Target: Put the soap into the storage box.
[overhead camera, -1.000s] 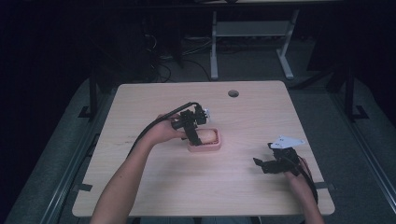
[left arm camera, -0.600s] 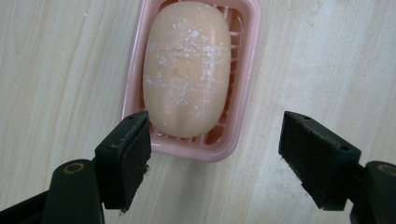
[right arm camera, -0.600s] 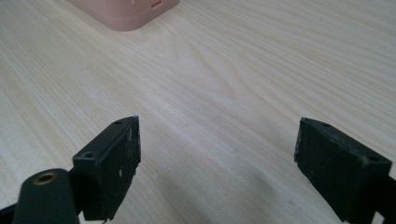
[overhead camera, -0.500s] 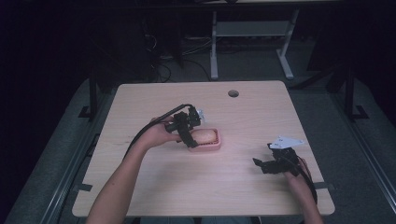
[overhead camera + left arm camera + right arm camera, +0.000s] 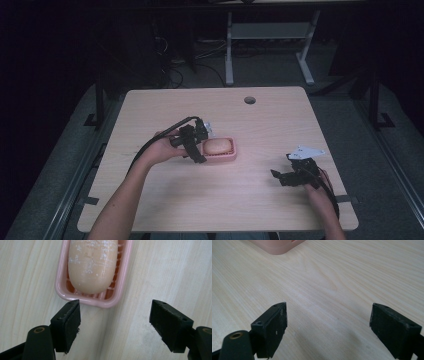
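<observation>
Left hand-held gripper (image 5: 113,315) hovers spread wide and empty, the soap (image 5: 93,265) in its pink dish (image 5: 100,301) just ahead of the jaws. Right hand-held gripper (image 5: 328,327) gapes too, low over bare bench (image 5: 337,277), dish well ahead.

My left gripper (image 5: 196,145) is black, trailing a black cable, its jaws ending in blocky rubber-like pads (image 5: 68,322) with a brass-coloured eyelet at the lower left of its own view. My right gripper (image 5: 286,177), lower right, carries a pale grey three-cornered plate; my forearms are bare.
</observation>
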`<state>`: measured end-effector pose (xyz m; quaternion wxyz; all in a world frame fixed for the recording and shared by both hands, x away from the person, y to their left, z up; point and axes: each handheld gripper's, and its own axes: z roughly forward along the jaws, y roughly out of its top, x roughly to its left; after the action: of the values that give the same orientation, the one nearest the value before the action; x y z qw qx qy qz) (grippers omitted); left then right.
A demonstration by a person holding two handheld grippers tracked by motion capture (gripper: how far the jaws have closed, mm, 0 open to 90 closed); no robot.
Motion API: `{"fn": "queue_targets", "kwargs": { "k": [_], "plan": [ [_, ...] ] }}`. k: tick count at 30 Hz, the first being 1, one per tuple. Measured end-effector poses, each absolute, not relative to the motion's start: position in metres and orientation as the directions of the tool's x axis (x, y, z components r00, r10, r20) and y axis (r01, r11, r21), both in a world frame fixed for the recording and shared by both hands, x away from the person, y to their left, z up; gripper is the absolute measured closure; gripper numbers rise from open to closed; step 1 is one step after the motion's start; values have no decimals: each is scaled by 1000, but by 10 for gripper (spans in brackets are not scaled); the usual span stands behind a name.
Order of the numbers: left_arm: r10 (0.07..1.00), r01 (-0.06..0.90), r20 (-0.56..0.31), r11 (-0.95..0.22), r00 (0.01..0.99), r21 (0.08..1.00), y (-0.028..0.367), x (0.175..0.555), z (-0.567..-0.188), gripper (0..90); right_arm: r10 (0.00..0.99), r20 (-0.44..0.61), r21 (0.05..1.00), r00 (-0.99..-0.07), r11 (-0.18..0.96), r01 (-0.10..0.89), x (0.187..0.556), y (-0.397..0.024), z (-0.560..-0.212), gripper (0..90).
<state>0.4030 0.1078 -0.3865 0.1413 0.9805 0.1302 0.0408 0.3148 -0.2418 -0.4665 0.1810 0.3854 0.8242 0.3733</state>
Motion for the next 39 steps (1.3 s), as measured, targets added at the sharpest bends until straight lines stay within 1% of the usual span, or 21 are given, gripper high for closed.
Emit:
{"fn": "queue_targets", "kwargs": {
  "k": [39],
  "plan": [
    [316, 295, 18, -904, 949, 308, 150, 374, -401, 249, 781, -13, 742, -624, 426, 518, 316, -242, -470, 139]
  ]
}}
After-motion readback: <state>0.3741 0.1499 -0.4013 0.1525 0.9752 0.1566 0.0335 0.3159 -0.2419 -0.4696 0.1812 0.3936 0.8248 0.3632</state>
